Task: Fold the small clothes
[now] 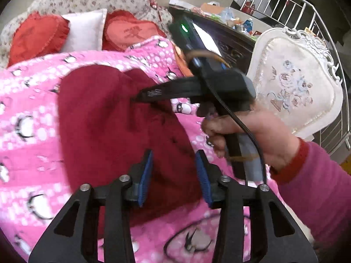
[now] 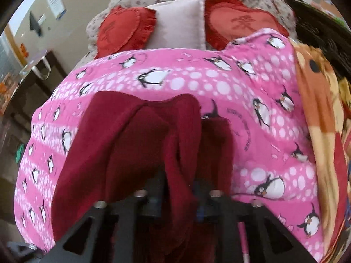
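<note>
On pink penguin blanket (image 2: pixel 219 83), maroon garment (image 2: pixel 122 135), cushions (image 2: pixel 122 30) behind

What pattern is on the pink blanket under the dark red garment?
Black-and-white penguins with white dots on the pink blanket; clearest in the right wrist view.

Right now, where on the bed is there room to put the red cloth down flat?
The pink penguin blanket lies bare between the dark red garment and the cushions, and also between the garment and the orange blanket. It is crowded near the camera, where the garment drapes over the right gripper.
</note>
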Motion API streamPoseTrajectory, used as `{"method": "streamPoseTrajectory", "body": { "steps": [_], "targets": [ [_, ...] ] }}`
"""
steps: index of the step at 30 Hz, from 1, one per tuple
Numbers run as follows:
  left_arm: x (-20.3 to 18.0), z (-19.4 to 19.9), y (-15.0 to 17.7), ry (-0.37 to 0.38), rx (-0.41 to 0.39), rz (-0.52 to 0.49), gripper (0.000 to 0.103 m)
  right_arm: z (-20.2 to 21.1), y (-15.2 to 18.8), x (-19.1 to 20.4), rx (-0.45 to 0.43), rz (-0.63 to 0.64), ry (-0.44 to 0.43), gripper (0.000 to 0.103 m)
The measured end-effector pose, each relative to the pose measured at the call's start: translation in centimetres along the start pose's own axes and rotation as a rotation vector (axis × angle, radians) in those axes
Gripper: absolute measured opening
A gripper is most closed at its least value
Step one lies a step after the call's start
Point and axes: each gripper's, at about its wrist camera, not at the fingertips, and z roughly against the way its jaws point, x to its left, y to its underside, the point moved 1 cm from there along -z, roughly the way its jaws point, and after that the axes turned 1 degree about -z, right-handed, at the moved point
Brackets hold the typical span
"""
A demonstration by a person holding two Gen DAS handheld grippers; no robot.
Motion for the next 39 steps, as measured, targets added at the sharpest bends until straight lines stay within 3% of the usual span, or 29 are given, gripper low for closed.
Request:
{"method": "streamPoseTrajectory", "body": {
  "steps": [1, 3, 4, 7, 11, 12, 13, 14, 19, 22, 24, 25, 26, 29, 30, 32, 34, 36, 37, 38, 39],
  "targets": [
    [0.0, 1.5, 0.4, -0.011, -0.019, -0.006, 0.049, 0.7, 0.1, -0.2, -0.009, -0.011, 0.011, 0.04],
    [1.0, 3.3, 0.8, -0.054, -0.049, -0.004, 0.061, 3.0, 0.4, -0.9, -0.041, -0.039, -0.017, 0.04],
    [1.9, 4.1, 1.0, -0.097, -0.063, -0.004, 0.061, 4.6, 0.9, -0.9, -0.059, -0.05, -0.053, 0.04],
    [3.8, 3.5, 1.8, -0.218, -0.034, 0.005, 0.061, 7.3, 2.4, 0.3, -0.062, -0.026, -0.134, 0.057],
    [5.0, 1.4, 3.5, -0.246, 0.022, 0.032, 0.061, 7.2, 5.8, 2.6, 0.023, -0.014, -0.186, 0.059],
    [5.0, 0.8, 3.8, -0.248, 0.039, 0.032, 0.061, 6.6, 6.5, 2.8, 0.045, -0.007, -0.184, 0.055],
    [5.0, 0.2, 4.1, -0.246, 0.055, 0.03, 0.061, 5.8, 7.5, 3.2, 0.063, 0.021, -0.164, 0.033],
    [4.9, -0.4, 4.5, -0.245, 0.074, 0.026, 0.061, 5.5, 8.3, 3.2, 0.06, 0.034, -0.14, 0.025],
    [3.9, -0.7, 6.0, -0.234, 0.089, 0.007, 0.061, 6.5, 11.2, 0.9, 0.013, -0.013, -0.116, 0.018],
    [3.8, -1.1, 5.9, -0.256, 0.107, 0.01, 0.061, 4.4, 11.8, 0.0, 0.062, -0.043, -0.107, 0.018],
    [3.5, 0.0, 5.4, -0.268, 0.064, 0.0, 0.061, 5.8, 11.4, -0.7, 0.029, -0.102, -0.166, 0.021],
    [3.3, 0.7, 5.0, -0.276, 0.039, -0.009, 0.061, 6.8, 11.2, -1.1, 0.008, -0.117, -0.179, 0.03],
    [3.1, 1.2, 4.6, -0.283, 0.022, -0.017, 0.061, 8.1, 10.7, -1.5, -0.028, -0.128, -0.17, 0.038],
    [2.8, 1.0, 3.4, -0.297, 0.0, -0.029, 0.061, 10.3, 8.8, -1.5, -0.114, -0.115, -0.116, 0.044],
    [2.7, 0.6, 3.1, -0.306, 0.006, -0.03, 0.061, 10.2, 8.0, -1.2, -0.117, -0.106, -0.106, 0.048],
    [2.6, -0.3, 2.8, -0.321, 0.013, -0.024, 0.061, 8.9, 6.5, -0.9, -0.097, -0.116, -0.05, 0.066],
    [2.6, -1.3, 3.0, -0.318, 0.033, -0.01, 0.061, 6.8, 5.6, -1.4, -0.065, -0.148, -0.027, 0.067],
    [2.7, -2.0, 3.3, -0.332, 0.045, -0.004, 0.061, 3.7, 5.1, -2.2, 0.005, -0.193, -0.064, 0.06],
    [2.6, -2.2, 3.5, -0.345, 0.042, -0.01, 0.061, 2.4, 5.0, -2.5, 0.034, -0.211, -0.107, 0.035],
    [2.6, -2.3, 3.5, -0.349, 0.042, -0.014, 0.061, 1.7, 4.9, -2.5, 0.04, -0.214, -0.141, 0.027],
    [2.6, -2.4, 3.4, -0.351, 0.044, -0.018, 0.062, 2.0, 4.8, -2.3, 0.016, -0.193, -0.119, 0.022]
  ]
}}
